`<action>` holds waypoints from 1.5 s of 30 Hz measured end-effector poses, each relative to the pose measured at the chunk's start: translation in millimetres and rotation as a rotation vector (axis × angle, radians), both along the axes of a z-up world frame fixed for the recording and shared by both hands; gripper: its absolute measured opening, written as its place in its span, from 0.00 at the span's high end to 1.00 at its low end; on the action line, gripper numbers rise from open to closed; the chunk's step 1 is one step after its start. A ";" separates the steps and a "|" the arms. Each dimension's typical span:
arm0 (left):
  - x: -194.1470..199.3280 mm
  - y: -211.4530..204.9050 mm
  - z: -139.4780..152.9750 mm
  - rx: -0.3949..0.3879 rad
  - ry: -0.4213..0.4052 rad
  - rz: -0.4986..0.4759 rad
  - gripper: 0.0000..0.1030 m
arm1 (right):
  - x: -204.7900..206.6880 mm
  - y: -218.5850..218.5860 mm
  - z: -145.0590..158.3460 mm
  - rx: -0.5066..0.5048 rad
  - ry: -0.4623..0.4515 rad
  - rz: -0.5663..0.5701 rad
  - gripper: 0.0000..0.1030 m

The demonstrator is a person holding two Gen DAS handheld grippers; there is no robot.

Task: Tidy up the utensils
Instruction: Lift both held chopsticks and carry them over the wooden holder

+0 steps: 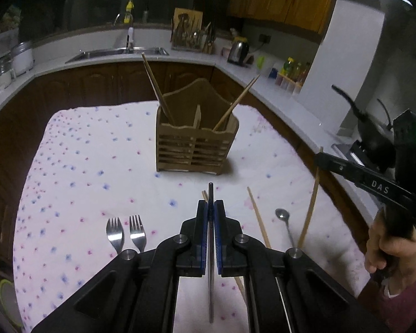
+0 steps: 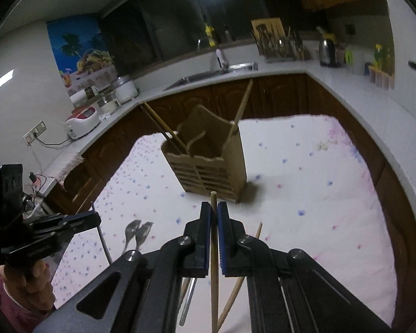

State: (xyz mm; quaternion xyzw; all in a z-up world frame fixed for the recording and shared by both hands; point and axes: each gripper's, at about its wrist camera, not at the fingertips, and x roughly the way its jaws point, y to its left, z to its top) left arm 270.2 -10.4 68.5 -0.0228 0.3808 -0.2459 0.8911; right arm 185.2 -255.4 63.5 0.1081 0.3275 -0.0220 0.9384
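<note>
Fingers of my left gripper [image 1: 211, 208] are pinched nearly together on a thin dark metal utensil handle [image 1: 210, 263], which runs straight between the blue pads and pokes out just past the tips; its working end is hidden below the frame, so I cannot tell what kind of utensil it is. My right gripper [image 2: 214, 211] is clamped the same way on 1 wooden chopstick [image 2: 214, 249], its tip showing just beyond the pads and its length hanging down under the jaws.

Both grippers are lifted above the flowered cloth [image 1: 97, 144]. Far ahead on that cloth stands the wooden utensil holder [image 1: 197, 141], split into compartments, with 1 chopstick leaning out of its left side and 1 out of its right.

Near me on the cloth, 2 forks [image 1: 126, 233] lie side by side on the left. On the right lie a loose chopstick [image 1: 258, 219] and a spoon [image 1: 284, 219], close together but apart. From the left view, my right hand [image 1: 388, 249] grips its tool at the right edge.
</note>
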 end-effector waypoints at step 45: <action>151.1 19.8 32.0 -0.255 -0.325 0.207 0.97 | 126.8 -44.7 103.0 -0.058 -0.342 -0.134 0.95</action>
